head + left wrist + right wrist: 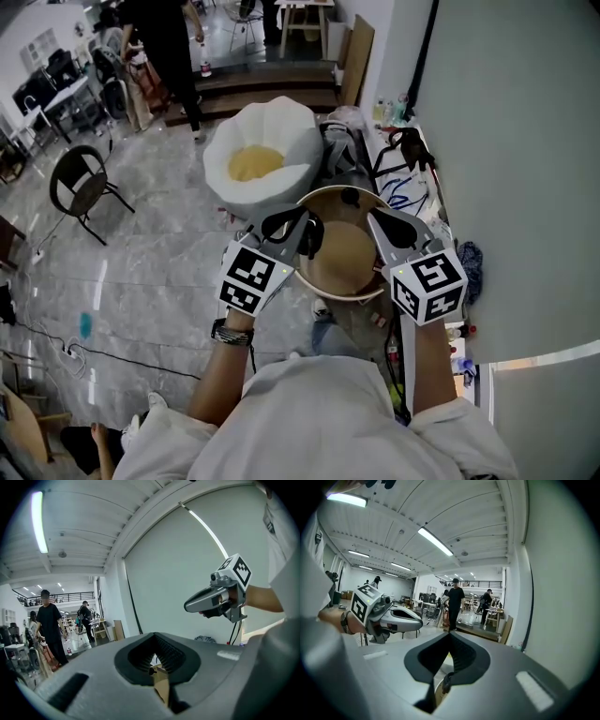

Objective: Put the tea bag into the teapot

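I hold both over the round brown table point(361, 294). L gripper point(304, 218) jaws together, R gripper point(374, 218) jaws together. Wall point(506, 141) close on R, open floor point(141, 253) on L. Can't make out tea bag or teapot.

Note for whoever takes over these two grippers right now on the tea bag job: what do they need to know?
Left gripper: shut, nothing in it.
Right gripper: shut, nothing in it.
Both are held up side by side in front of the person, above a round brown table near a white seat with a yellow cushion.
Tea bag and teapot: in no view.
Done: nothing that shows.
Left: find both, grip the tea bag, put it into the teapot.
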### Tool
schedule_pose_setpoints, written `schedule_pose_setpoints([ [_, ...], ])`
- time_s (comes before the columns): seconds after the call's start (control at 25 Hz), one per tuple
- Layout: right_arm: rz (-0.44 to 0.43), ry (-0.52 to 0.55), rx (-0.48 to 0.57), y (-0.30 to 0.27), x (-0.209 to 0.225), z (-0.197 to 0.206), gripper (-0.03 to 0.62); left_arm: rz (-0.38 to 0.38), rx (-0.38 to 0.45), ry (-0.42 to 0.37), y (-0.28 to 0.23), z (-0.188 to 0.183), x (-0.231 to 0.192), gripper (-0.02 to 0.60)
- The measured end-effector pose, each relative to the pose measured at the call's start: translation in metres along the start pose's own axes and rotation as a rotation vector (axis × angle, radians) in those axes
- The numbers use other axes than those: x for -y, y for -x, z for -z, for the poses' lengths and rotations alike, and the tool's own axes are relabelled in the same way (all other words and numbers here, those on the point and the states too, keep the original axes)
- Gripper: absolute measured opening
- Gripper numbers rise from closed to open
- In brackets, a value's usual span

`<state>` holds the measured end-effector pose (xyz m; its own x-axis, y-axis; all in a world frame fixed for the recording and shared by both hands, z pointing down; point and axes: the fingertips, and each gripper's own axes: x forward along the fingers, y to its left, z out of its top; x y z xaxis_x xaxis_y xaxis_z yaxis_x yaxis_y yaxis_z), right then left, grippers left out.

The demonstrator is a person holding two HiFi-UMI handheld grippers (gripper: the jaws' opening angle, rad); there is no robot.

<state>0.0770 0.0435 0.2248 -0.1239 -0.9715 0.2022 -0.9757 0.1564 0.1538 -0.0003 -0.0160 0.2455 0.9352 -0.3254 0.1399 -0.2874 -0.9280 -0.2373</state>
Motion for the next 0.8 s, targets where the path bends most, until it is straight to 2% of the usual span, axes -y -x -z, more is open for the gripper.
schedule_pose_setpoints([
  [0.8,-0.039,-0.018,-0.025,-0.025,-0.007,0.011,0.005,0.004,-0.019,0.03,0.0,0.02,-0.016,0.006],
])
